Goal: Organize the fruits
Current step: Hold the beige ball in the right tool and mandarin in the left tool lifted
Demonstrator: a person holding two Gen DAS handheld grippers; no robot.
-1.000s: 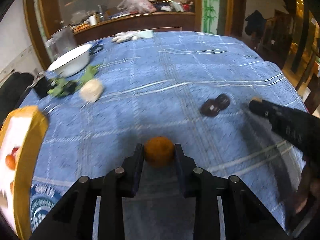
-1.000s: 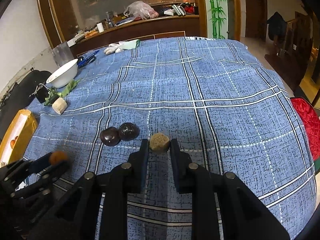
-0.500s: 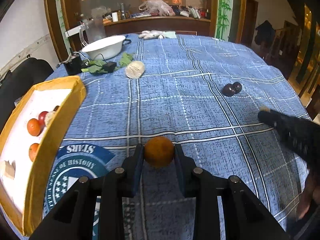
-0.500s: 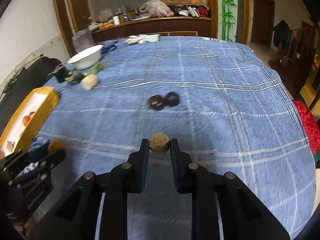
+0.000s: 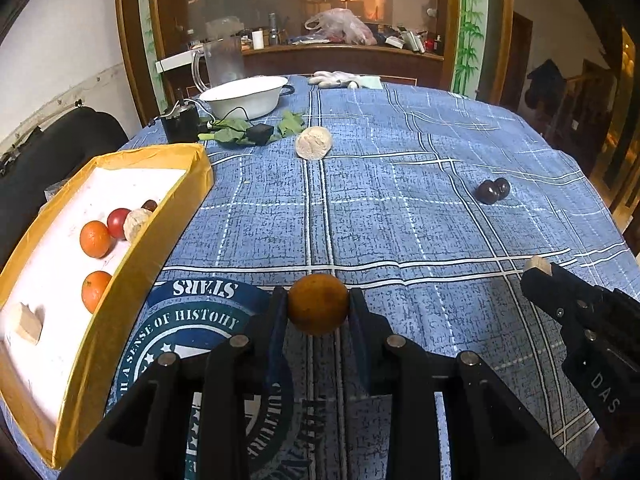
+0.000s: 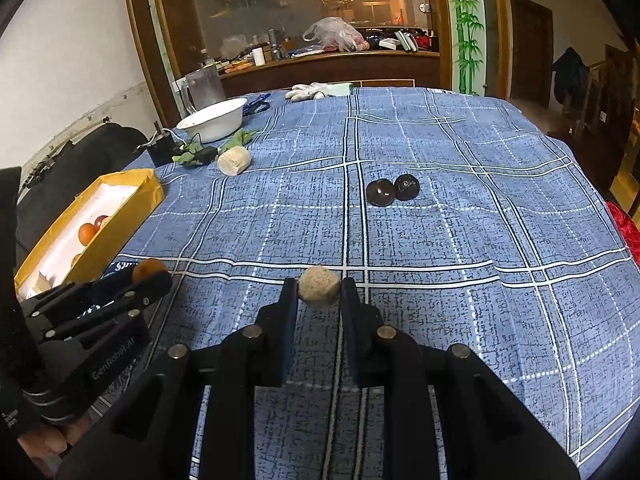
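Note:
My left gripper [image 5: 319, 306] is shut on an orange fruit [image 5: 319, 309], held above the blue tablecloth just right of the yellow box [image 5: 120, 280]. Inside the box lie two oranges [image 5: 95, 239], a red fruit [image 5: 119, 222], a pale round fruit [image 5: 136, 224] and a beige block [image 5: 26, 319]. My right gripper [image 6: 319, 290] is shut on a small tan round fruit [image 6: 319, 288]. Two dark purple fruits [image 6: 392, 191] sit together mid-table, and a larger pale fruit [image 6: 233, 161] lies at the far left. The left gripper [image 6: 150, 276] shows at the left of the right wrist view.
A white bowl [image 5: 244, 96], green leaves [image 5: 228, 132], a black charger with cable [image 5: 260, 134] and a clear jug [image 5: 218, 66] stand at the far left of the table. White gloves [image 5: 336, 79] lie at the far edge. A wooden counter stands beyond it.
Both grippers have swung left with their fruits still held. The yellow box has come further into view and closer in both views; the dark fruits have shifted right.

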